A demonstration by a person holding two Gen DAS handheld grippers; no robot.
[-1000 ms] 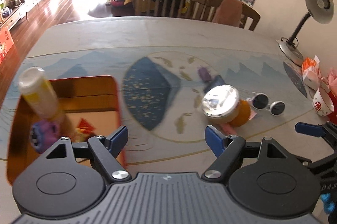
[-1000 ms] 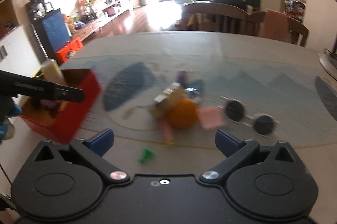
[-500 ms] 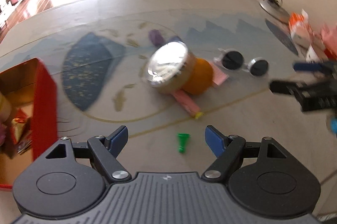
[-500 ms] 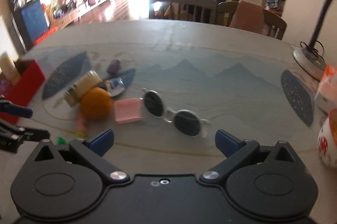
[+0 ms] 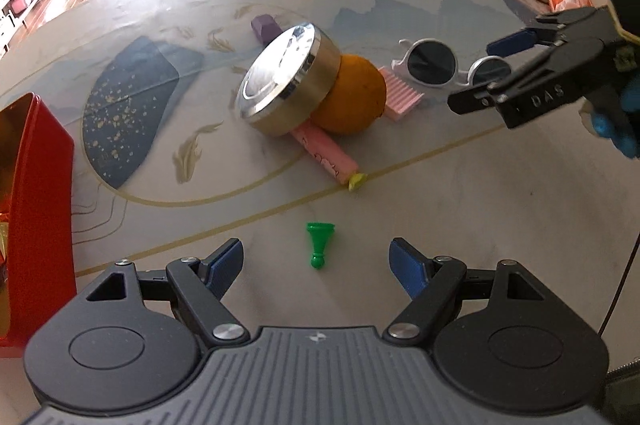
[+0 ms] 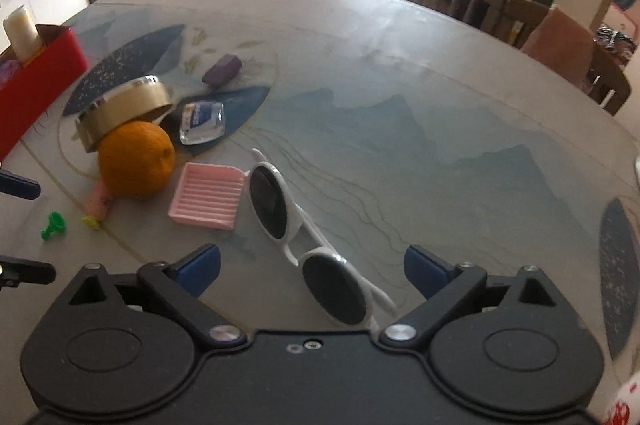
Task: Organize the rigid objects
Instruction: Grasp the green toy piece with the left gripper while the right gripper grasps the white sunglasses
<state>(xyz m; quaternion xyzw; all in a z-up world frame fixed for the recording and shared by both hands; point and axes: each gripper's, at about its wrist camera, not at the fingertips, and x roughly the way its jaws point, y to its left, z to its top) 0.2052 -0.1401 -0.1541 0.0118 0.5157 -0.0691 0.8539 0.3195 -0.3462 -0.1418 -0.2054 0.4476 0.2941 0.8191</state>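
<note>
patterned table (image 6: pixel 400 73) with sunglasses (image 6: pixel 304 237), orange (image 6: pixel 136 161), green pawn (image 5: pixel 319 240)

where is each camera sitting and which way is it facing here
Left wrist: sits on the left hand-held gripper, looking steeply down at the small green plastic pawn between its open blue fingertips; the right hand-held gripper shows at right.
Right wrist: sits on the right hand-held gripper, looking down at the white round-lens sunglasses between its fingertips, whose jaws have just been closing slightly without touching them.
Shared: pawn, sunglasses, round orange fruit, gold round tin, pink ribbed tray, red box.
</note>
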